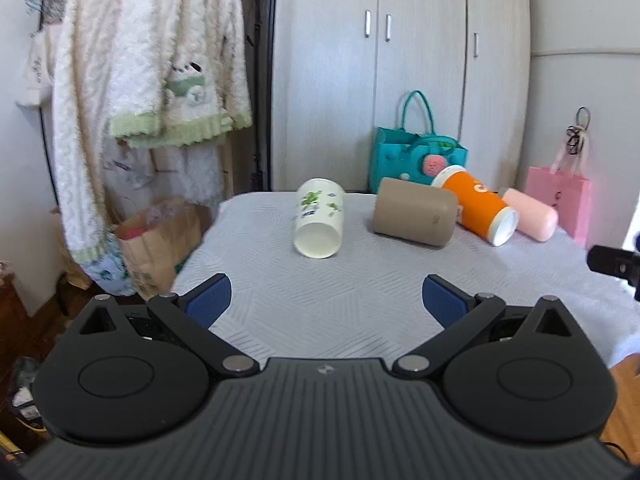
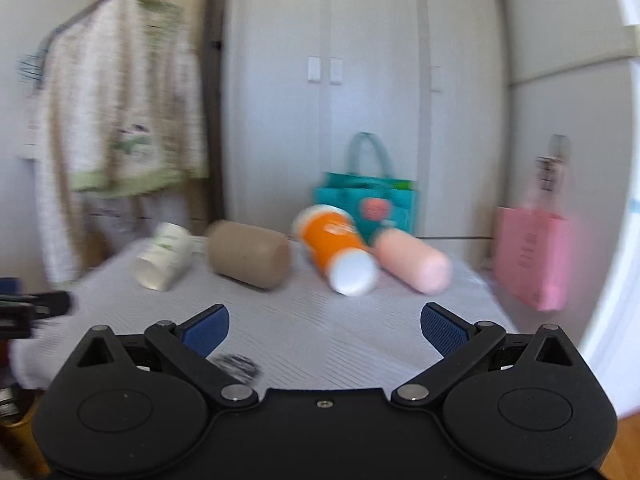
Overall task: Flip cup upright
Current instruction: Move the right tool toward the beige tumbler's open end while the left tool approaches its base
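Note:
Several cups lie on their sides on a grey-white cloth-covered table (image 1: 328,304). A white cup with green leaf print (image 1: 320,218) lies mouth toward me; it shows in the right wrist view (image 2: 164,256) too. Beside it lie a tan cup (image 1: 414,212) (image 2: 250,254), an orange cup with a white rim (image 1: 476,204) (image 2: 336,248) and a pink cup (image 1: 530,214) (image 2: 412,260). My left gripper (image 1: 326,300) is open and empty, short of the white cup. My right gripper (image 2: 325,328) is open and empty, short of the orange cup.
A teal handbag (image 1: 416,156) stands behind the cups against a grey wardrobe (image 1: 376,60). A pink paper bag (image 1: 560,200) hangs at the table's right. Fluffy clothes (image 1: 140,80) hang at the left over a brown paper bag (image 1: 160,240).

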